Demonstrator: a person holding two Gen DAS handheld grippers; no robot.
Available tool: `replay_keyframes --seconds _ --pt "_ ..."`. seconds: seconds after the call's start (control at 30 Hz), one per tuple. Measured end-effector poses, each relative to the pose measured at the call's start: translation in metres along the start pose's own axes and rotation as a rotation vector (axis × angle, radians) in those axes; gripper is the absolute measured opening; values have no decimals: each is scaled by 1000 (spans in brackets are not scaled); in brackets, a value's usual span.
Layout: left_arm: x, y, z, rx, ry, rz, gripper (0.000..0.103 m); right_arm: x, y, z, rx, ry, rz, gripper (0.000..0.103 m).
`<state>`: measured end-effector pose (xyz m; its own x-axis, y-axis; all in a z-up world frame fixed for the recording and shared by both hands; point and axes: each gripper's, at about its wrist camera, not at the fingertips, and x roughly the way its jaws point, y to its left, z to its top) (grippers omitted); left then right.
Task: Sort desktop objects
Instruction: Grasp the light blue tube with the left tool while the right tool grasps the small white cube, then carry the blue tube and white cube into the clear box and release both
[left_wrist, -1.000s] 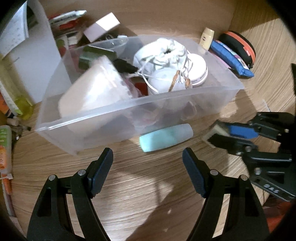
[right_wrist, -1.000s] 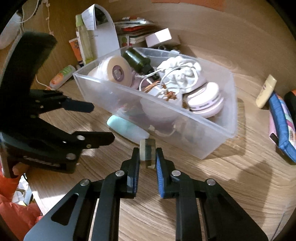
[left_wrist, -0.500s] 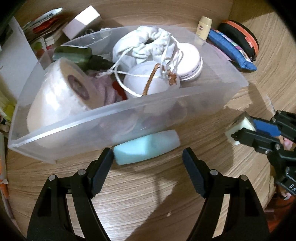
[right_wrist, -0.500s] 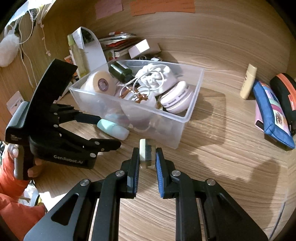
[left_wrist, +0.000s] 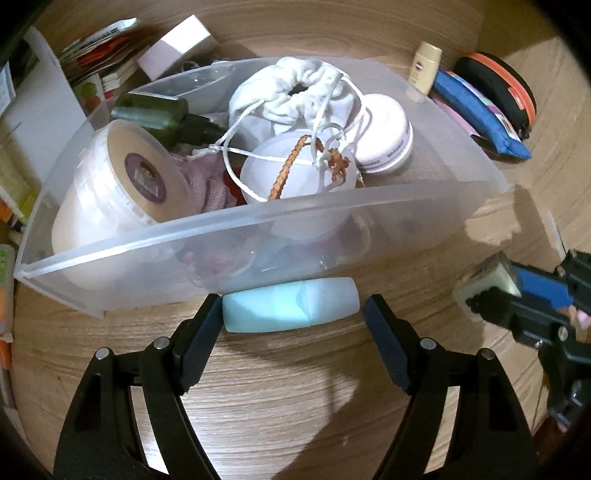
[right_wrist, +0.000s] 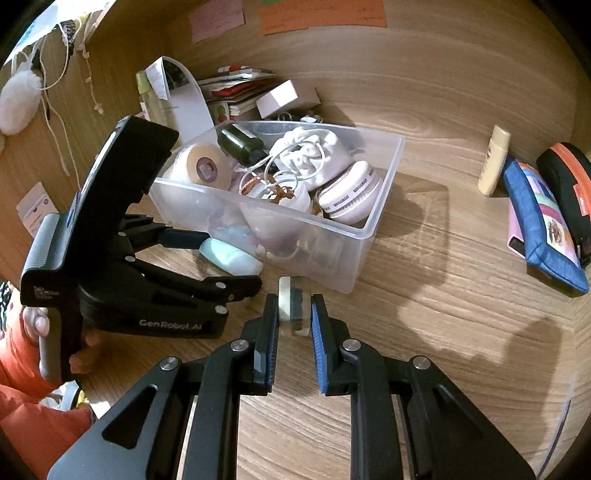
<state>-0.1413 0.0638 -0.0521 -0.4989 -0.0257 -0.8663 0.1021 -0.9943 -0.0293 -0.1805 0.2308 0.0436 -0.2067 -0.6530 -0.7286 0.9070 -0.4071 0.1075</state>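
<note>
From my left wrist camera, my left hand-held gripper (left_wrist: 291, 314) is spread wide, its two fingers low in the frame on either side of a pale teal tube (left_wrist: 290, 305) lying on its side on the wooden table (left_wrist: 280, 387). The left finger's tip is just beside or touching the tube's flat end; the right finger stands clear of the rounded end. The tube lies right against the near wall of a clear plastic bin (left_wrist: 369, 206) that fills the middle of the frame. Inside the bin I see a roll of tape (left_wrist: 144, 173), a dark green bottle (left_wrist: 159, 114), a white drawstring pouch (left_wrist: 295, 92) and a round white-and-pink case (left_wrist: 384, 136). At the right edge, my right hand-held gripper (left_wrist: 480, 295) is clamped on a small cream block (left_wrist: 495, 277).

From my right wrist camera, the right hand-held gripper (right_wrist: 294, 314) at bottom centre pinches that cream block (right_wrist: 293, 306), dark in its middle, between both fingers, held before the bin's (right_wrist: 384, 192) near corner. My left hand-held gripper (right_wrist: 221, 258) reaches in from the left of the frame, straddling the teal tube (right_wrist: 231, 256). At upper right lie a small cream bottle (right_wrist: 493, 158) and a blue pouch (right_wrist: 543, 221).
</note>
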Motion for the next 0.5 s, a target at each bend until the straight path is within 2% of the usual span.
replay_keyframes --seconds 0.07,0.3,0.5 --pt "-1 0 -1 2 -6 14 73 0 0 -1 4 1 0 15" --pt "-5 1 -7 -2 -7 -39 73 -1 2 0 7 -2 -5 15" --pt "-22 5 -10 -1 -49 -43 73 -5 6 4 6 -17 -9 15"
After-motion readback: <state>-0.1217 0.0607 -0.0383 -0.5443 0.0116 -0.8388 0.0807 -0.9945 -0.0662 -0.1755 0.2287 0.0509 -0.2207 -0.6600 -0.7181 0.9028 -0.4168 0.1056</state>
